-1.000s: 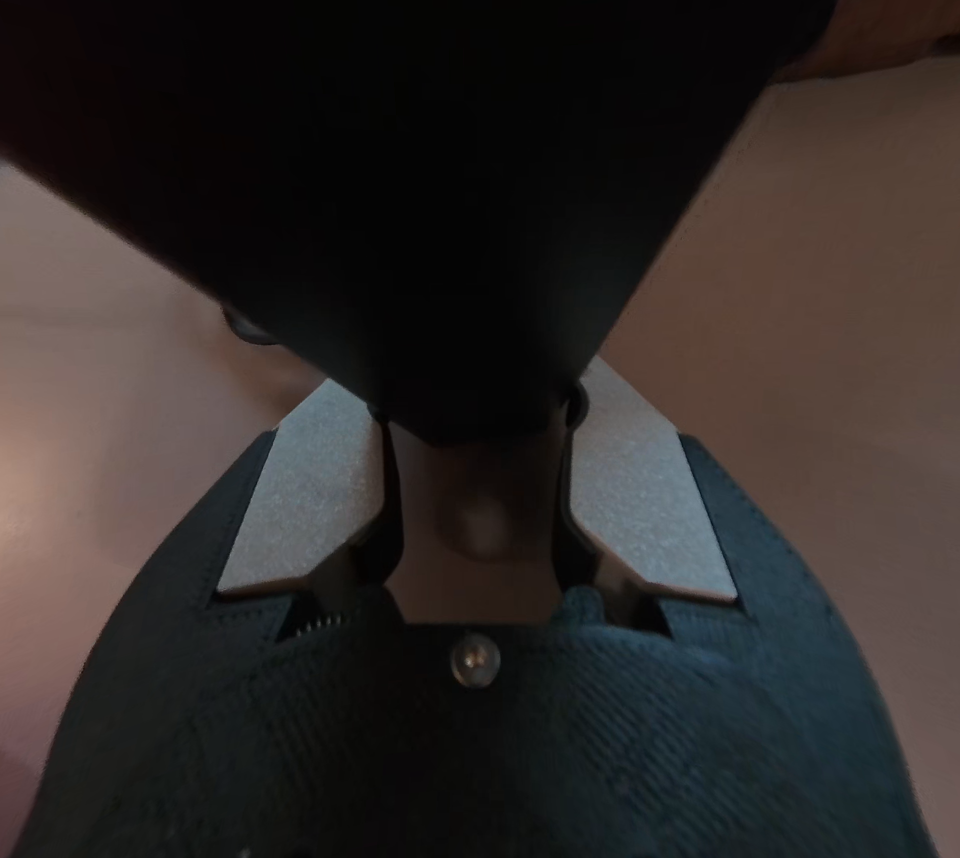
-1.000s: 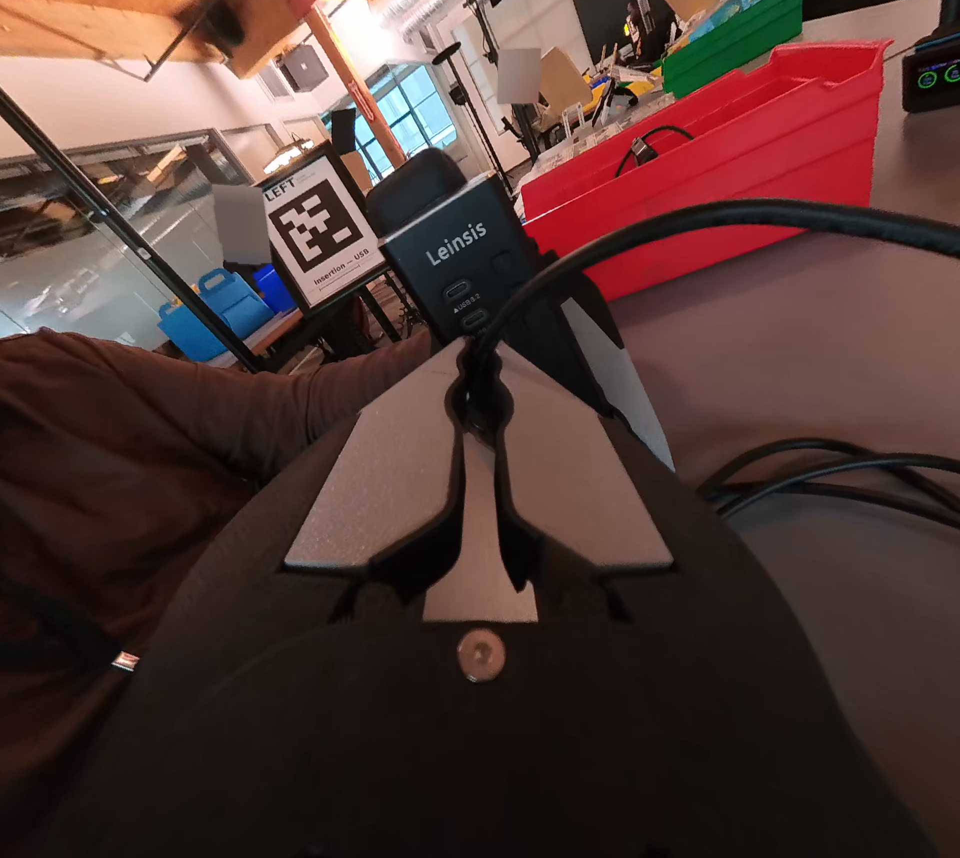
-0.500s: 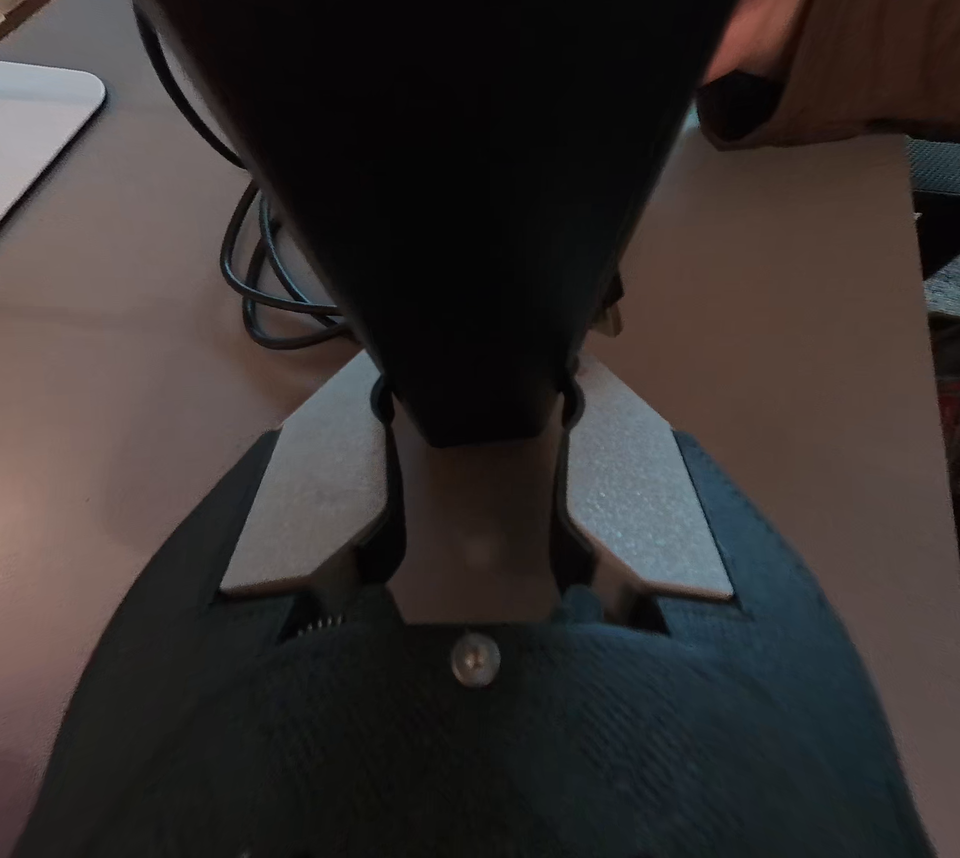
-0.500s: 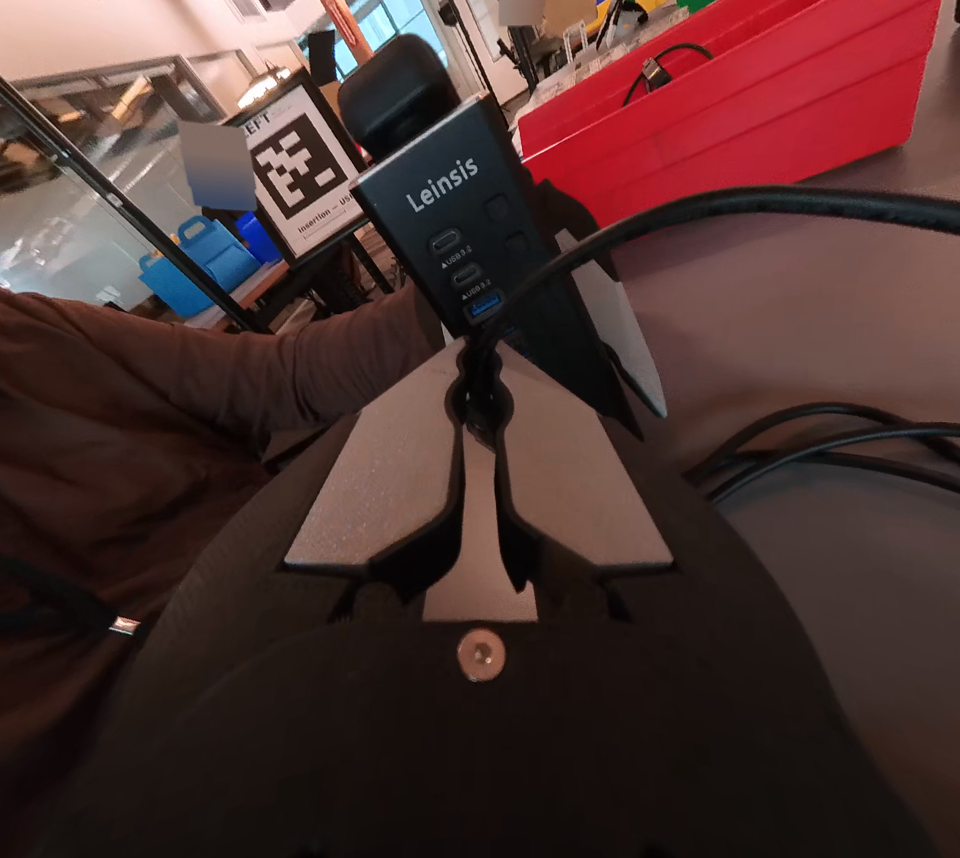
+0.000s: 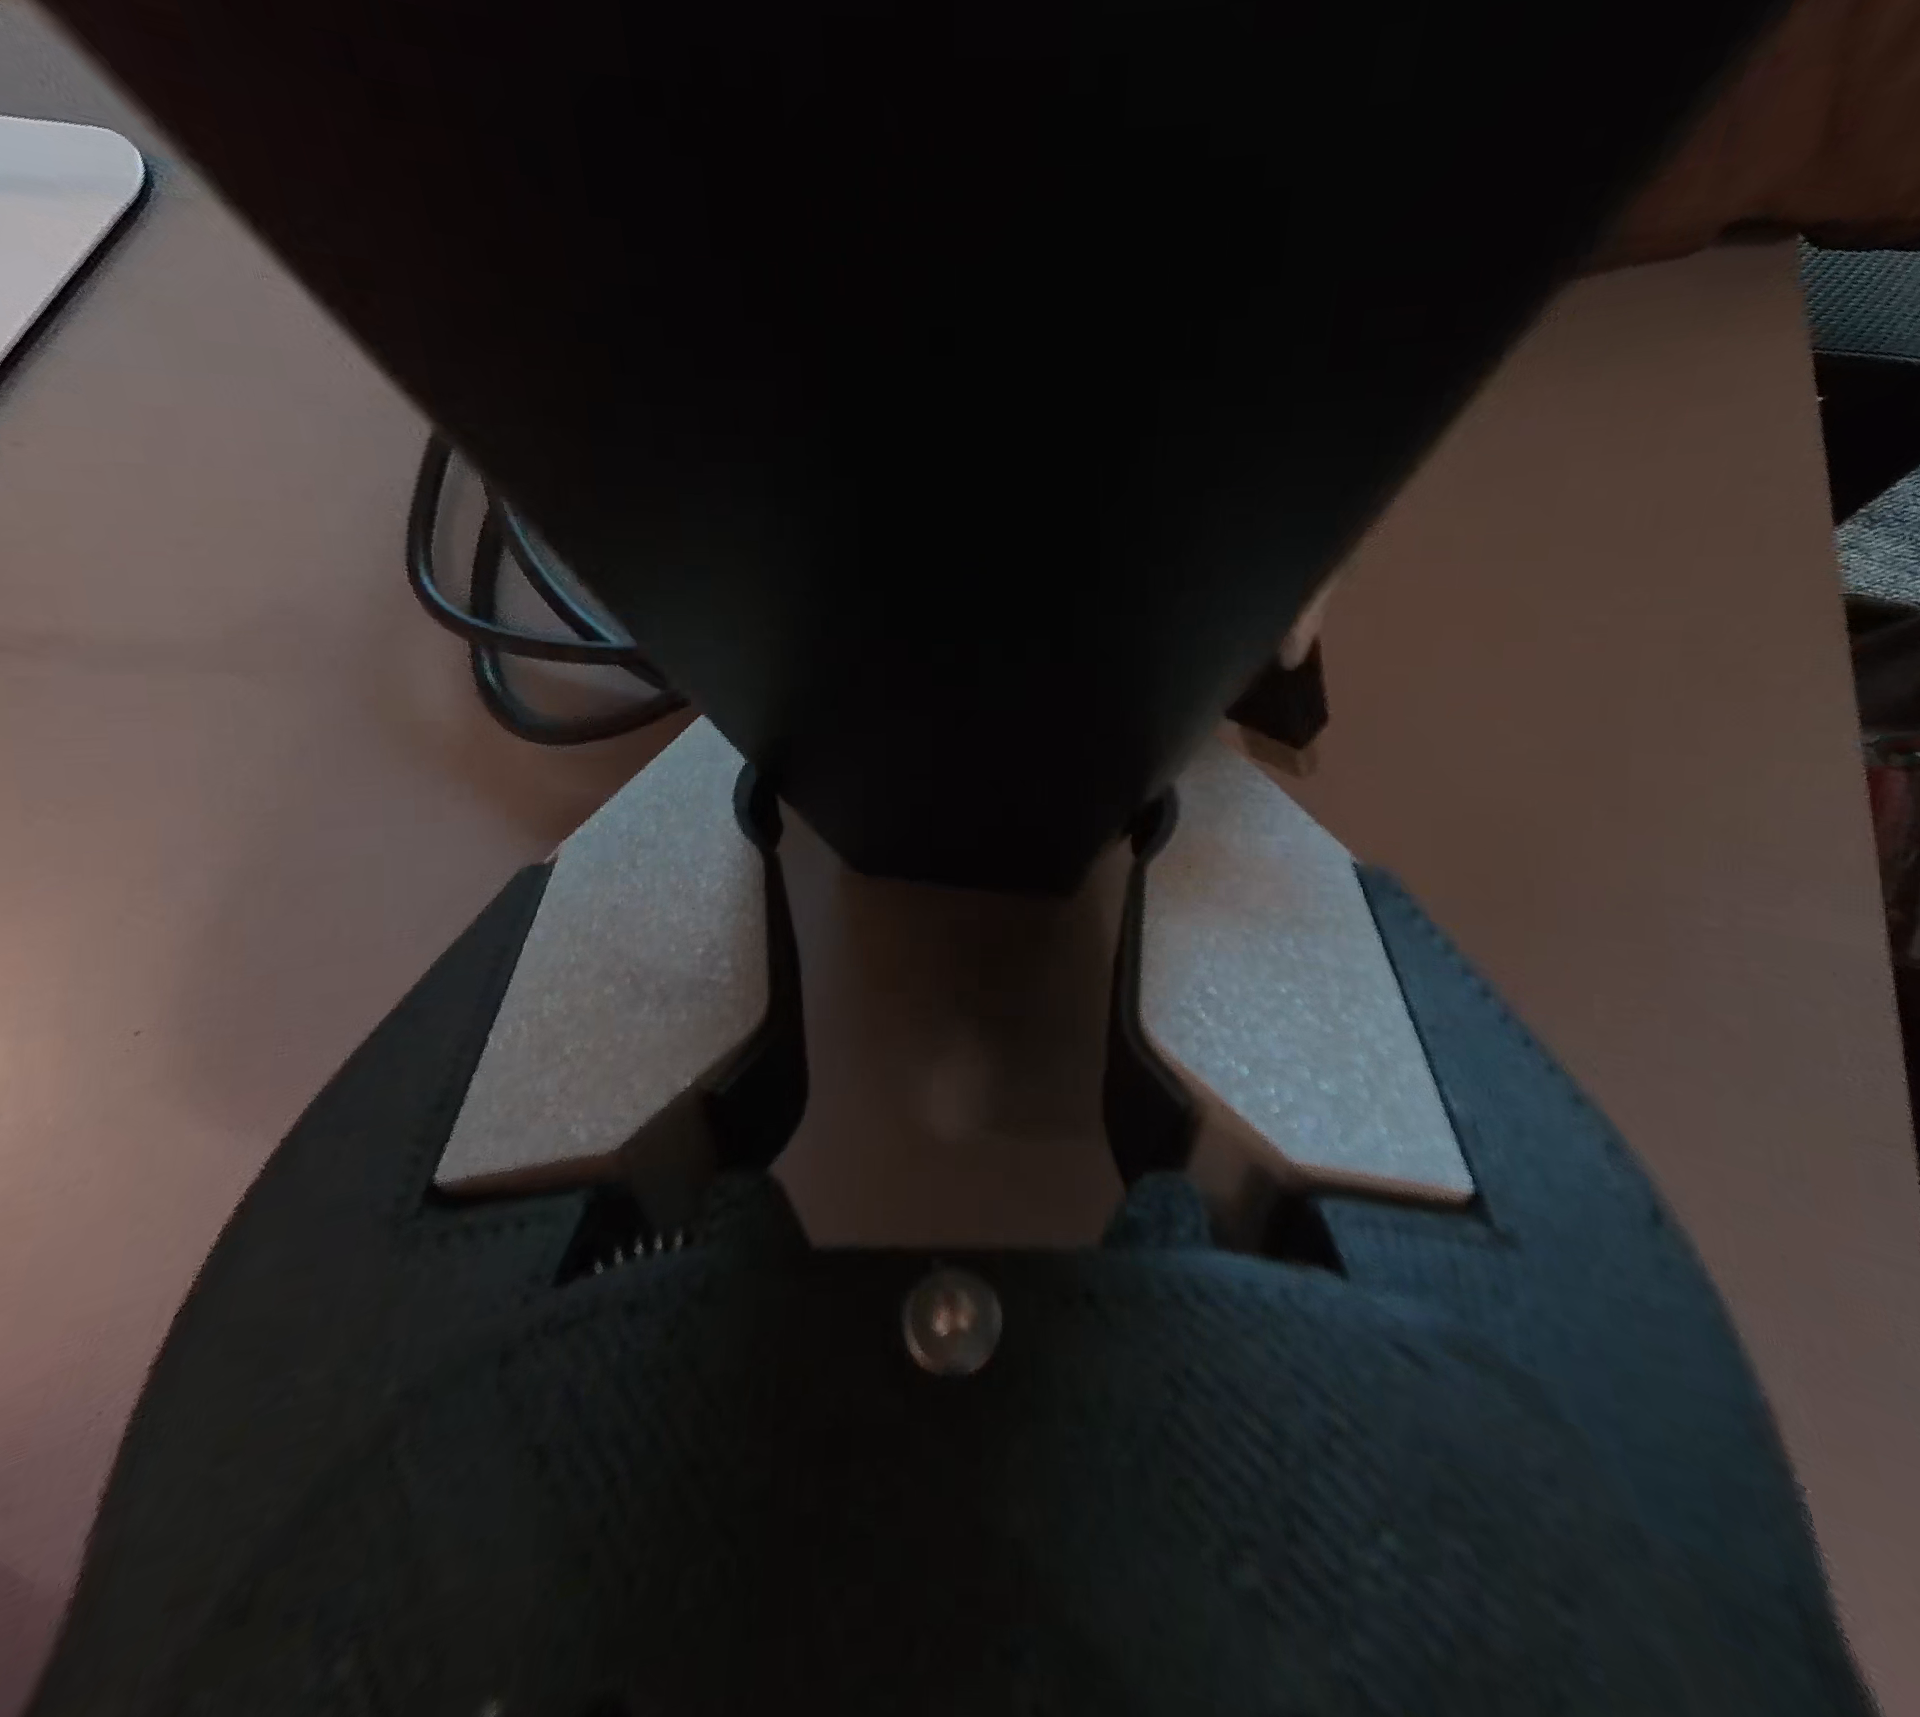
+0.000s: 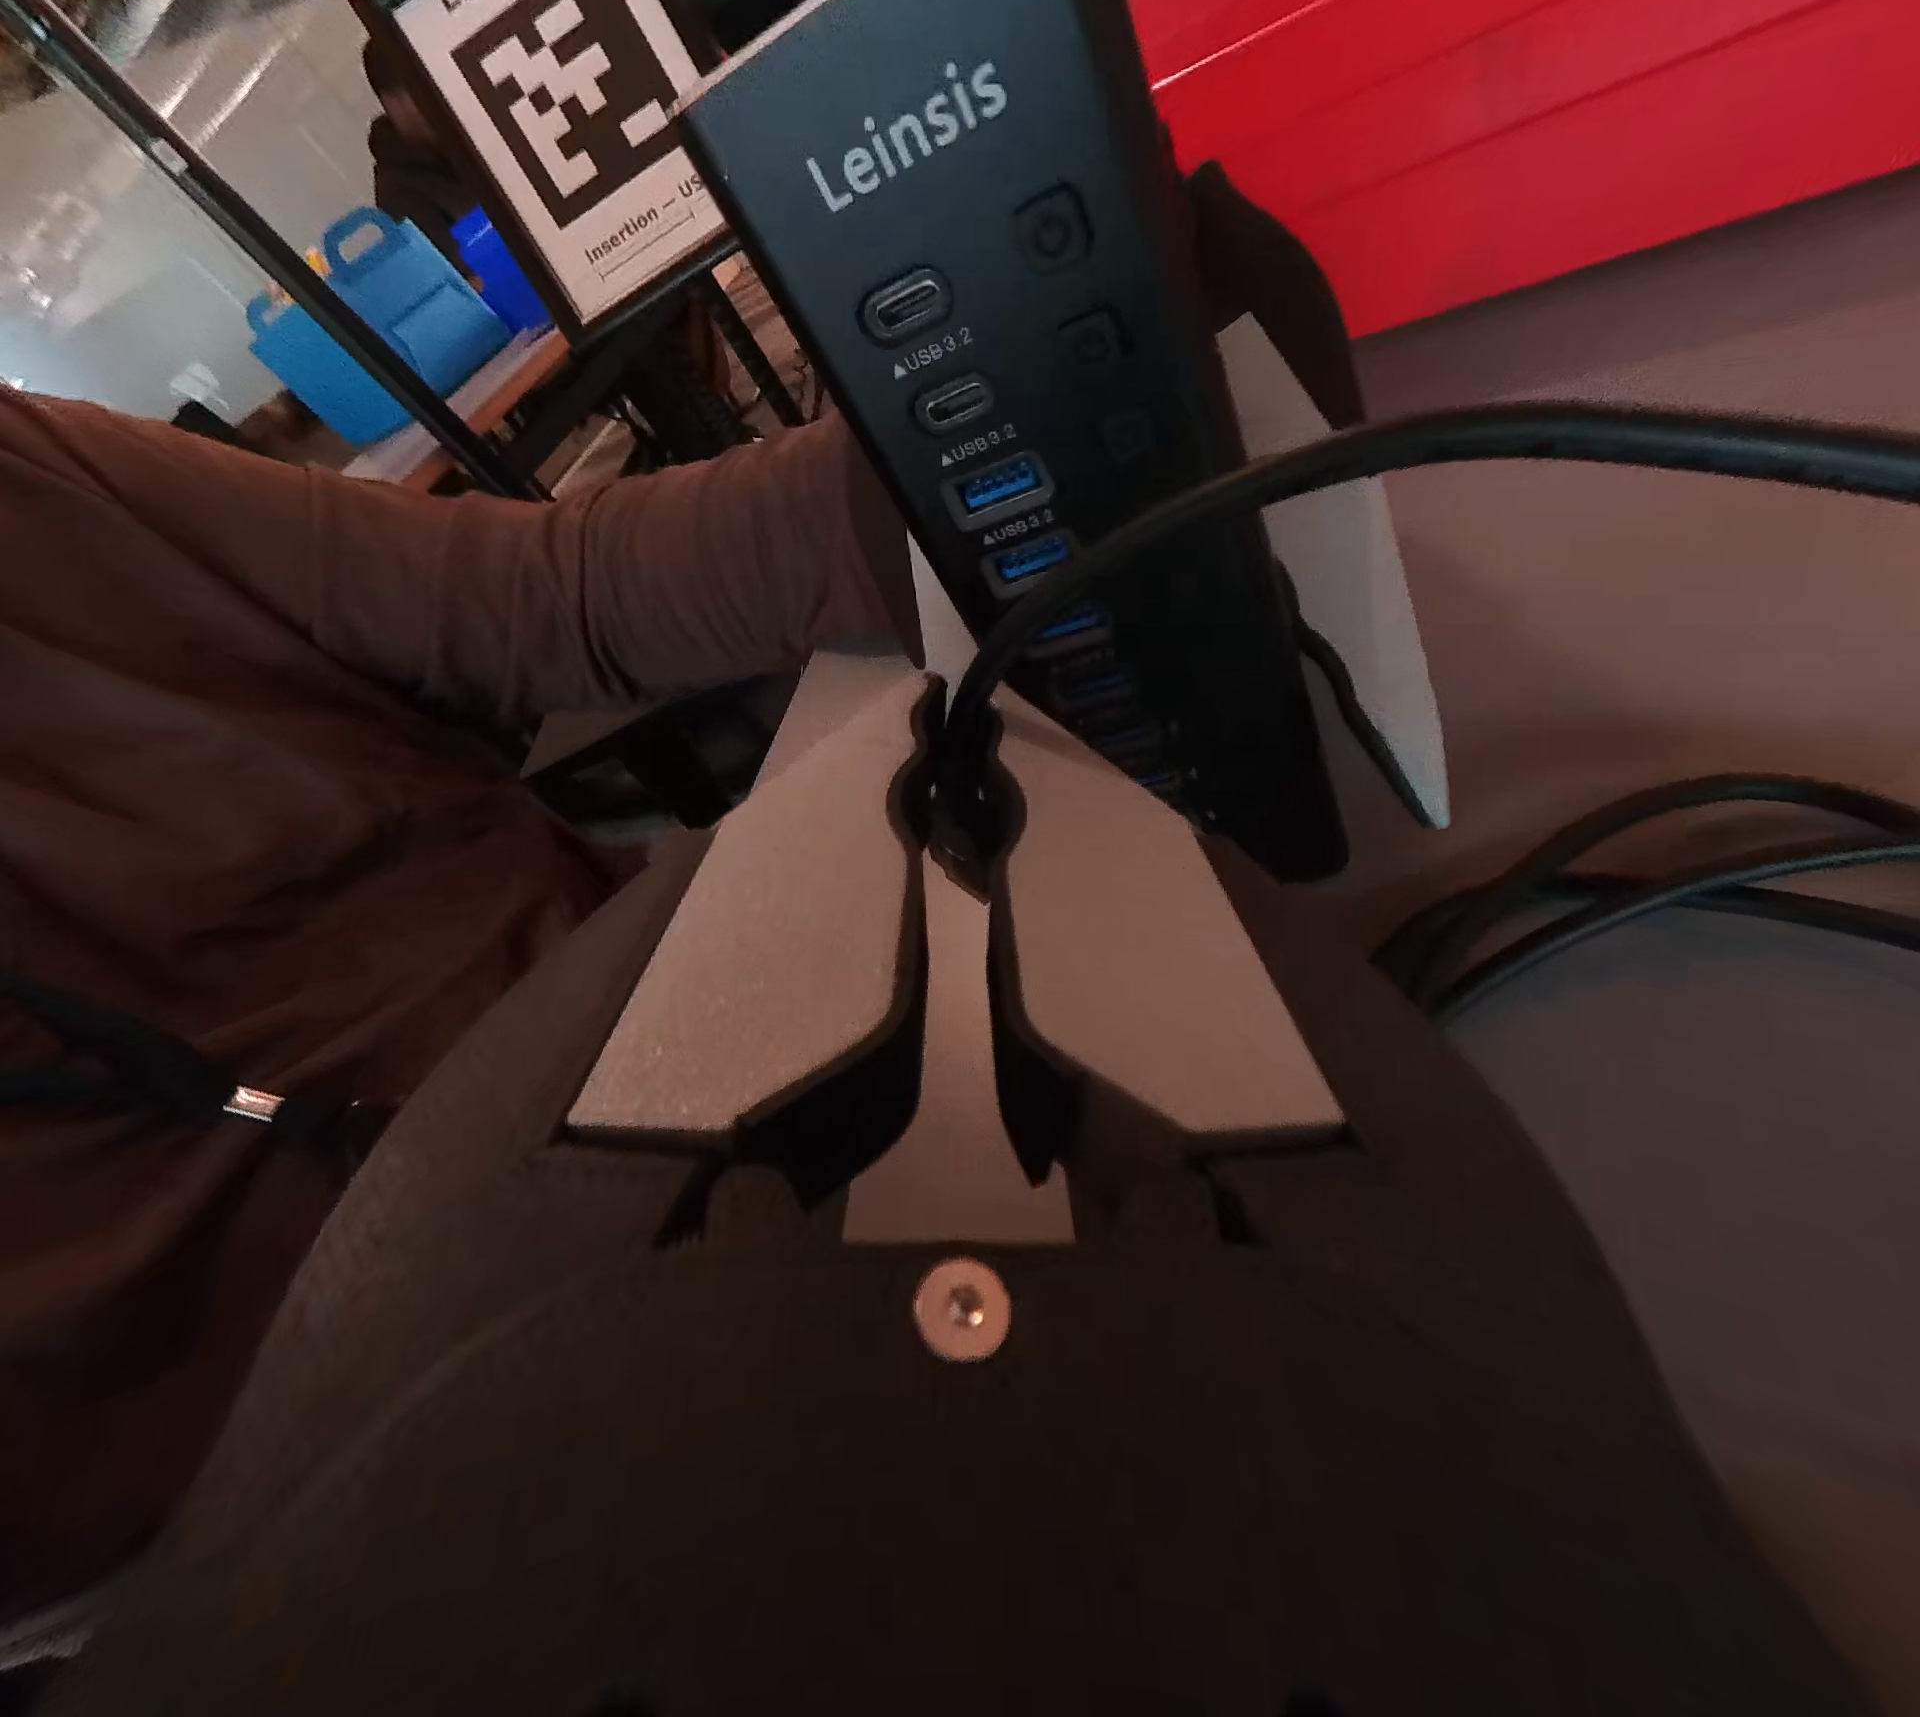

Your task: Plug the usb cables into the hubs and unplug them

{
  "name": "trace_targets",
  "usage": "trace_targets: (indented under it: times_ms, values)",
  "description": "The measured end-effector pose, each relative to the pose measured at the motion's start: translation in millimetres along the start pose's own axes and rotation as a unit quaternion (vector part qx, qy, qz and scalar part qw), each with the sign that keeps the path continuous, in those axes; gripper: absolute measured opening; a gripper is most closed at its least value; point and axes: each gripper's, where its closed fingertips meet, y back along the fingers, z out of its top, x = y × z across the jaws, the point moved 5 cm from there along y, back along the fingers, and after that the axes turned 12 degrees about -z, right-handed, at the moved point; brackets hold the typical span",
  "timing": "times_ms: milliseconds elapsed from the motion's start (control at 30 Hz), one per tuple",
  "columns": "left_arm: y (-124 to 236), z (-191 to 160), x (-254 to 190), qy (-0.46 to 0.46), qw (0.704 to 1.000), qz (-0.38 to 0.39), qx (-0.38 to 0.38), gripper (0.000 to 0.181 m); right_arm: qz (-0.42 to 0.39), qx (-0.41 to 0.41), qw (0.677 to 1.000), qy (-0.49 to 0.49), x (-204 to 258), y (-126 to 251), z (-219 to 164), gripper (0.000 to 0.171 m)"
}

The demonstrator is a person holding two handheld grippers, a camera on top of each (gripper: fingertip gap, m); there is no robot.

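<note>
A black USB hub (image 6: 997, 296) with a column of ports stands upright above the grey table (image 6: 1662, 1252). My left gripper (image 5: 956, 826) is shut on the hub's lower end. In the left wrist view the hub (image 5: 935, 265) fills the upper half as a dark shape. The left gripper's white fingers (image 6: 1361, 607) show on either side of the hub in the right wrist view. My right gripper (image 6: 956, 732) is shut on the plug end of a black USB cable (image 6: 1455, 441), just in front of the hub's lower blue ports. The plug tip is hidden between the fingers.
A red bin (image 6: 1558, 57) with a cable in it stands behind the hub. Loose black cables (image 6: 1662, 857) lie on the table at the right and also show in the left wrist view (image 5: 499, 649). A brown sleeve (image 6: 416, 607) reaches in from the left. A marker board (image 6: 561, 78) stands behind.
The hub has come closer to my right gripper and stands more upright, with more of its ports in view. Both grips are unchanged.
</note>
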Motion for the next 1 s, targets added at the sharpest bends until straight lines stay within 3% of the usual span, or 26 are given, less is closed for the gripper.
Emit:
trace_targets:
  times_ms: [600,900,1000]
  values:
    - [-2,0,-2,-0.008,1.000,-0.003,0.004,0.067,-0.001,-0.152,0.986,-0.072,-15,42,32,0.000]
    - [-3,0,-5,-0.016,1.000,-0.014,0.005,0.067,-0.006,-0.145,0.987,-0.066,-13,39,32,0.000]
    - [4,4,0,-0.014,0.999,0.020,-0.023,0.078,-0.032,-0.172,0.983,-0.056,-16,47,37,0.000]
